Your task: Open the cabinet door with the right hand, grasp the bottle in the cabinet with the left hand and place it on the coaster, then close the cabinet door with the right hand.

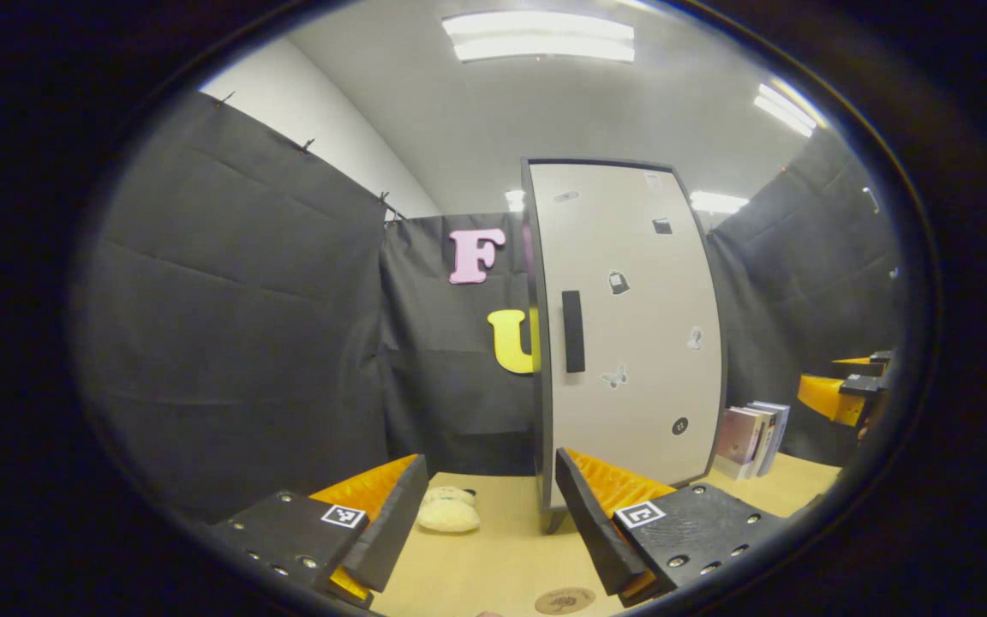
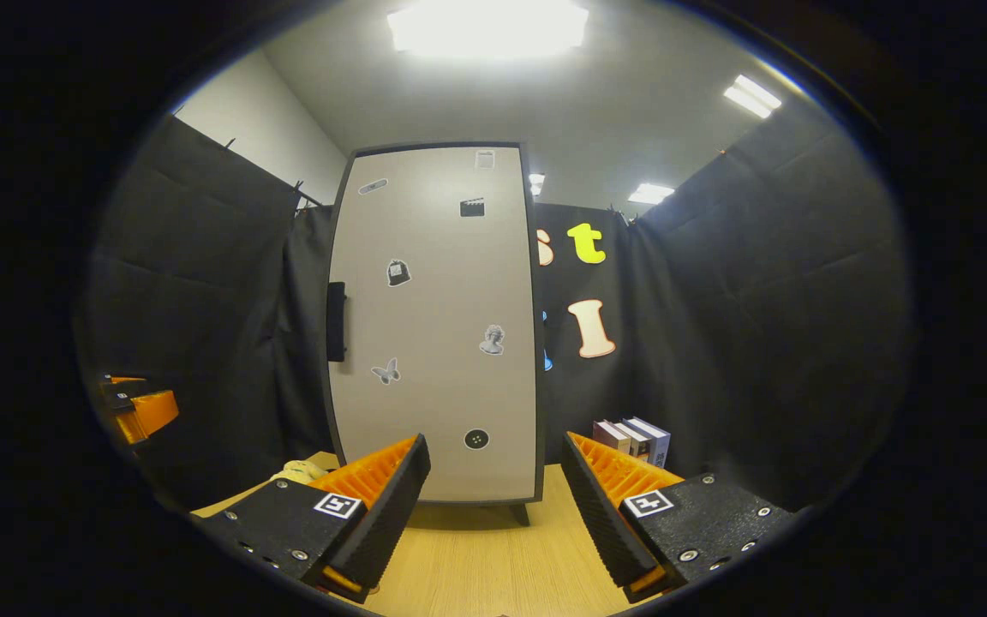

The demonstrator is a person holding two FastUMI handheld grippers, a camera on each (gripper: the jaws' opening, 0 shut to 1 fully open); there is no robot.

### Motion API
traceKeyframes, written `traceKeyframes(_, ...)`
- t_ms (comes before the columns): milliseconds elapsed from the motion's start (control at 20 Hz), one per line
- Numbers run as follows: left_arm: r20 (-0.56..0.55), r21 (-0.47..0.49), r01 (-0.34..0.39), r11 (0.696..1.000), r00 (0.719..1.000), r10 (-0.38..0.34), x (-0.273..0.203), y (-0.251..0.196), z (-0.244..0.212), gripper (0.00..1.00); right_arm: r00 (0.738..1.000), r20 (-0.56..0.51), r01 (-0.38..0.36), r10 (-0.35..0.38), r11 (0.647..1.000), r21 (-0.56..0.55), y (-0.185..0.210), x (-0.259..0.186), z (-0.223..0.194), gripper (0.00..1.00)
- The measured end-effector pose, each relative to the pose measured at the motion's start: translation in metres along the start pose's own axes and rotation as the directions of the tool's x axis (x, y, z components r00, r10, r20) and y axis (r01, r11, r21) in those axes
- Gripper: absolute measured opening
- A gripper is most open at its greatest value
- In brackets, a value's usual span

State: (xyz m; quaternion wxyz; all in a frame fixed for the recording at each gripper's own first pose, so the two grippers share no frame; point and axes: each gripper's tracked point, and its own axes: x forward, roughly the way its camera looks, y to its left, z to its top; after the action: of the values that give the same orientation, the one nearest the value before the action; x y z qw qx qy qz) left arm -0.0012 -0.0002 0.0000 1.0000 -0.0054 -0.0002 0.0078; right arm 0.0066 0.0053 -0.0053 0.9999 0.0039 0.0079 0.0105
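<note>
Pale laminate cabinet door [image 2: 433, 326] looks stiff, light-swinging; hook its dark handle [image 2: 336, 321] with the spread right claw [image 2: 493, 506]; left claw [image 1: 487, 514] spread too, bottle probably behind door.

Both gripper views low over the table [image 1: 511, 548], facing the shared closed cabinet [image 2: 433, 326].

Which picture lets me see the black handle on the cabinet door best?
The left gripper view. There the handle faces the camera as a full upright bar on the closed cabinet door. In the right gripper view the handle sits at the door's left edge, seen almost side-on.
</note>
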Motion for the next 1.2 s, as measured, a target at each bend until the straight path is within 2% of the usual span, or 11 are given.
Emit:
traceKeyframes(150, 0.004, 0.001, -0.007, 1.0, 1.0, 0.007, -0.004, 0.002, 0.0, 0.92, 1.0, 0.002, -0.011, 0.011, 1.0, 0.015, 0.004, 0.002, 0.001, 0.95)
traceKeyframes(300, 0.003, 0.0, -0.021, 1.0, 1.0, 0.021, -0.009, 0.009, 0.001, 0.87, 1.0, 0.0, -0.031, 0.031, 0.999, 0.023, 0.012, 0.007, 0.003, 0.95)
traceKeyframes(400, 0.004, 0.01, -0.036, 0.999, 0.999, 0.036, -0.014, 0.015, 0.001, 0.92, 0.999, 0.001, -0.049, 0.049, 0.998, 0.029, 0.02, 0.014, 0.006, 0.95)
traceKeyframes(450, 0.003, 0.015, -0.043, 0.999, 0.999, 0.043, -0.016, 0.018, 0.001, 0.89, 0.998, 0.005, -0.061, 0.061, 0.998, 0.031, 0.025, 0.019, 0.008, 0.95)
traceKeyframes(650, -0.004, 0.02, -0.07, 0.997, 0.998, 0.07, -0.027, 0.032, -0.003, 0.92, 0.993, 0.035, -0.113, 0.113, 0.993, 0.019, 0.051, 0.04, 0.026, 0.95)
traceKeyframes(850, -0.012, 0.028, -0.105, 0.994, 0.994, 0.105, -0.039, 0.047, -0.005, 0.9, 0.983, 0.057, -0.178, 0.177, 0.984, 0.017, 0.083, 0.07, 0.045, 0.95)
traceKeyframes(1200, -0.021, 0.026, -0.178, 0.984, 0.984, 0.178, -0.059, 0.08, -0.008, 0.92, 0.963, 0.07, -0.264, 0.26, 0.964, 0.042, 0.144, 0.13, 0.078, 0.95)
